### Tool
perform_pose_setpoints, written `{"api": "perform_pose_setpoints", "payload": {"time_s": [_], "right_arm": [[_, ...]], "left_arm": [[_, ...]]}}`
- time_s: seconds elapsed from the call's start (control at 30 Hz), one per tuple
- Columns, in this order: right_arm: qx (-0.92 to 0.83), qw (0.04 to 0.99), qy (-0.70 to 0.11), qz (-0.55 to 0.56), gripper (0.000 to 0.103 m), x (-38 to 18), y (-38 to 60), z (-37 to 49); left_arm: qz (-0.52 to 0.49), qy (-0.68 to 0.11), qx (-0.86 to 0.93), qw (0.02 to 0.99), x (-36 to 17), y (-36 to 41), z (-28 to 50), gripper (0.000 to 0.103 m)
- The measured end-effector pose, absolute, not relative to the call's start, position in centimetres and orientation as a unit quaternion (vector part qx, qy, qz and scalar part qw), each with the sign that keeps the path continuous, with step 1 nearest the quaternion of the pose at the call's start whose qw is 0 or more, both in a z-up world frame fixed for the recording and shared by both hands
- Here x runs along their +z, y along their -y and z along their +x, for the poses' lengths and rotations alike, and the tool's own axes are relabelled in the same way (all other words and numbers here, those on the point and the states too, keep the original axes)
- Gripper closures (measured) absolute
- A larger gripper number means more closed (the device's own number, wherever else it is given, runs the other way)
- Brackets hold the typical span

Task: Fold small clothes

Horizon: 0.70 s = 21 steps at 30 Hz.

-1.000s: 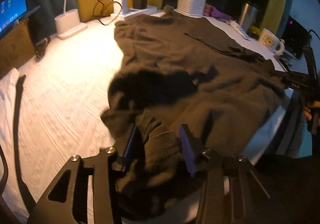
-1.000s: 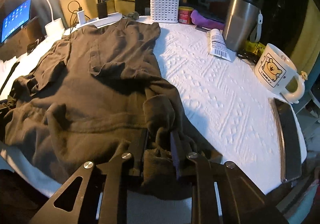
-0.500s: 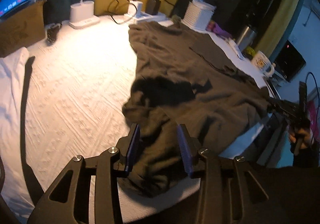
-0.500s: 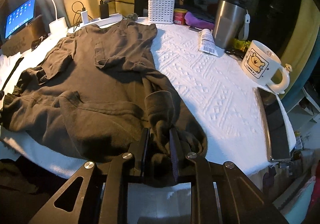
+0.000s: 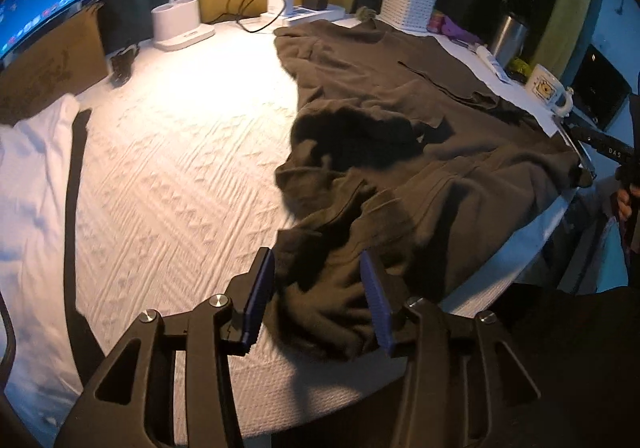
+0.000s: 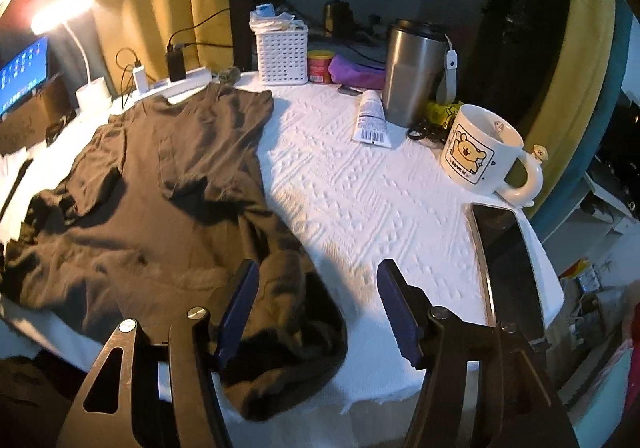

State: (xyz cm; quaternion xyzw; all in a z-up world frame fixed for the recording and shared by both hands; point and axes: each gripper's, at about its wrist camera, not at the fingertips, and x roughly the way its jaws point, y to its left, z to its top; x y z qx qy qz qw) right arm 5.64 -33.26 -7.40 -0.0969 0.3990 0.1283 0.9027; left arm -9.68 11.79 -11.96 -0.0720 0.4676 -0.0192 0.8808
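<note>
With both the left gripper and right gripper spread wide and empty, the dark t-shirt lies loose on the white-covered table — near corners rumpled, probably awaiting a fresh grip.

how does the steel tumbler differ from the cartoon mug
The steel tumbler is tall, plain metal, lidded, with a strap; the cartoon mug is shorter, white, open-topped, with a bear print and a handle. Both stand upright on the white cloth.
</note>
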Motion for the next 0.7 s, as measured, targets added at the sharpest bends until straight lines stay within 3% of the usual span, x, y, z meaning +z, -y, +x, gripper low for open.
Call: {"api": "perform_pose_setpoints", "payload": {"time_s": [0.27, 0.3, 0.33, 0.43, 0.63, 0.7], "right_arm": [[0.151, 0.897, -0.406, -0.091, 0.039, -8.8, 31.6, 6.8], [0.153, 0.894, -0.411, -0.091, 0.039, -9.2, 31.5, 6.8], [0.153, 0.893, -0.413, -0.091, 0.039, -9.4, 31.4, 6.8], [0.153, 0.890, -0.420, -0.093, 0.040, -10.0, 31.4, 6.5], [0.157, 0.892, -0.412, -0.100, 0.040, -9.2, 31.6, 6.3], [0.157, 0.889, -0.417, -0.101, 0.045, -9.4, 31.5, 6.5]], "left_arm": [[-0.064, -0.460, -0.015, 0.886, -13.2, -11.1, -9.3, 0.061], [-0.054, -0.456, -0.015, 0.888, -13.3, -10.7, -9.5, 0.065], [-0.046, -0.455, -0.016, 0.889, -13.3, -10.4, -9.5, 0.077], [-0.022, -0.444, -0.012, 0.895, -13.0, -9.4, -10.0, 0.098], [-0.046, -0.405, -0.014, 0.913, -11.3, -9.0, -11.0, 0.098], [-0.048, -0.396, -0.018, 0.917, -10.9, -8.8, -11.1, 0.099]]}}
